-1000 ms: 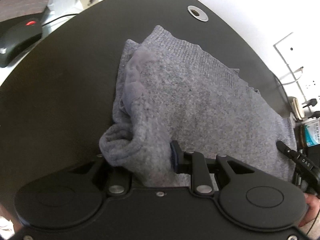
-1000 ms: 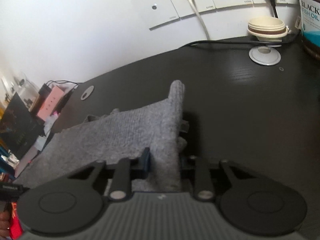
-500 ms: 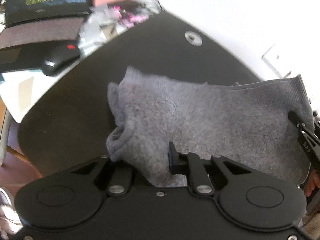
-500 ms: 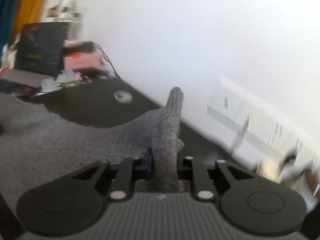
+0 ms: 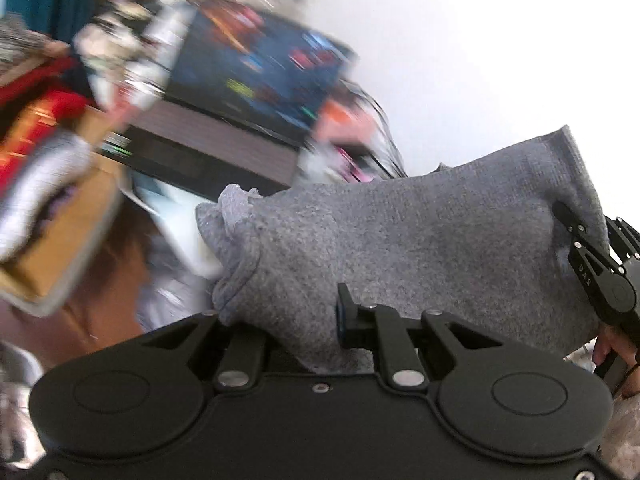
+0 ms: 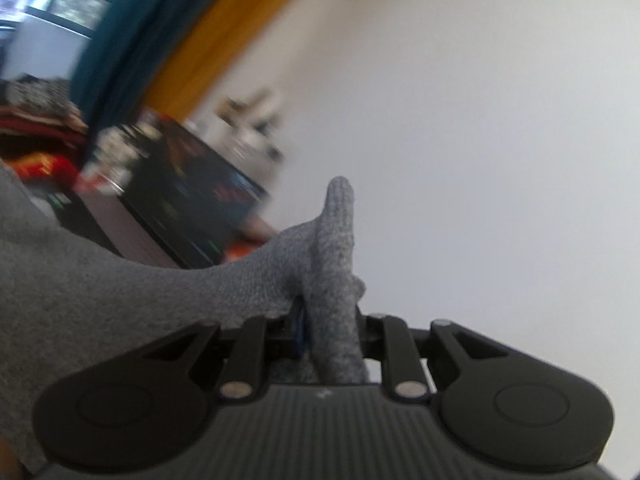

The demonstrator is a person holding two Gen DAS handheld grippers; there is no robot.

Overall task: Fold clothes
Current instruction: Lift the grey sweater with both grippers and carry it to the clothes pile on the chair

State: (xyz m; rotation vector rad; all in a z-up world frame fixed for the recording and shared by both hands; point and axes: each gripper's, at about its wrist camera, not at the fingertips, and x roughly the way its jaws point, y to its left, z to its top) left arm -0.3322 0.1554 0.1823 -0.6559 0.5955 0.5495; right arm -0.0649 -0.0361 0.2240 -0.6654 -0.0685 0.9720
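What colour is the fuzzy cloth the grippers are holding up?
Grey, a flecked heather knit. The cloth shows best in the left wrist view.

Grey garment (image 5: 420,240): fuzzy, coarse knit cloth, matt. Left gripper (image 5: 304,320) and right gripper (image 6: 332,332): matt black plastic, shiny metal rivets.

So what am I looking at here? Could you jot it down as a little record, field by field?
Garment: grey knit sweater, stretched between the two grippers, with no table visible beneath it
Left gripper: shut on one bunched edge of the sweater
Right gripper: shut on the opposite edge, a fold of knit poking up between its fingers
Person: fingers of a hand showing behind the right gripper
Background: blurred laptop screen, white wall, teal and orange curtains
Image quality: heavy motion blur in both views
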